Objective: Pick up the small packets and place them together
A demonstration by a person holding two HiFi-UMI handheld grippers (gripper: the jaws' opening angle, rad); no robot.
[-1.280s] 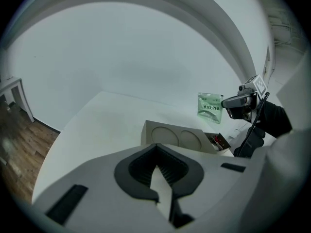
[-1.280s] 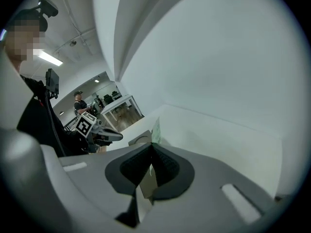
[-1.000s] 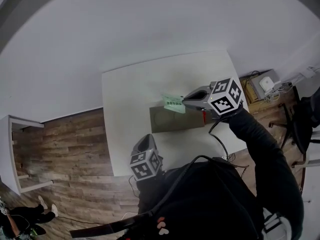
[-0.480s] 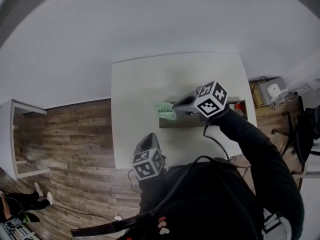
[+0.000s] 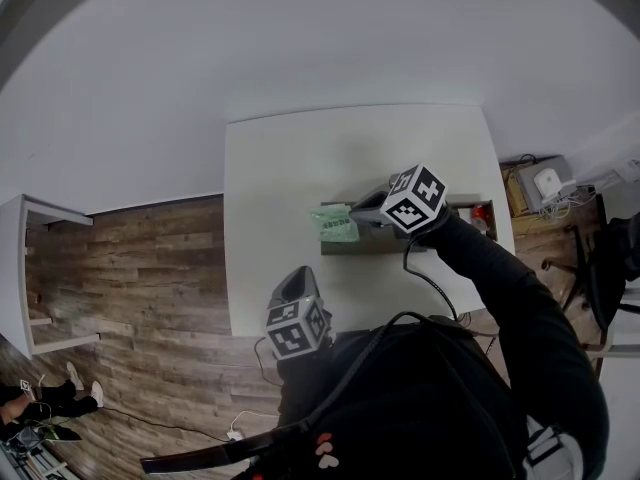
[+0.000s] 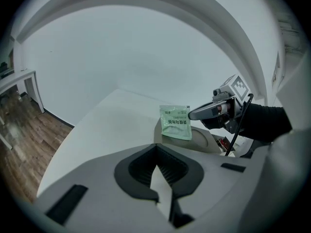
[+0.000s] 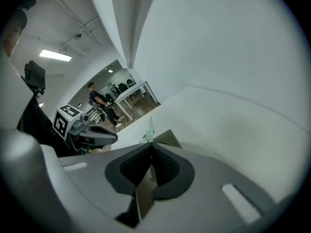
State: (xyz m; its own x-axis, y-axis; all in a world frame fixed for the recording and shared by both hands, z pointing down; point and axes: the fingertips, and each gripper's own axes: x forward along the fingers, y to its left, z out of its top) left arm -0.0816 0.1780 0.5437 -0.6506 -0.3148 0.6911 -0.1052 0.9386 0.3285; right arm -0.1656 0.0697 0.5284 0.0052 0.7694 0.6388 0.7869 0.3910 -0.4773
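Observation:
A small green packet [image 5: 338, 225] hangs from my right gripper [image 5: 358, 211], which is shut on its edge, over the left end of a flat brown box [image 5: 400, 240] on the white table [image 5: 280, 168]. The left gripper view shows the packet [image 6: 176, 122] upright, pinched by the right gripper [image 6: 190, 115] above the box [image 6: 206, 140]. In the right gripper view the packet [image 7: 148, 129] shows edge-on ahead of the shut jaws [image 7: 151, 144]. My left gripper [image 5: 290, 280] waits near the table's front edge, pads together [image 6: 155, 147], nothing in them.
Something small and red [image 5: 480, 213] lies at the box's right end. A low cart with a white device [image 5: 535, 173] stands right of the table, a white shelf [image 5: 30, 288] at the far left. A person [image 7: 99, 101] stands far off among desks.
My right gripper has carried the green packet leftward and lower, down to the left end of the brown box. The left gripper has hardly moved.

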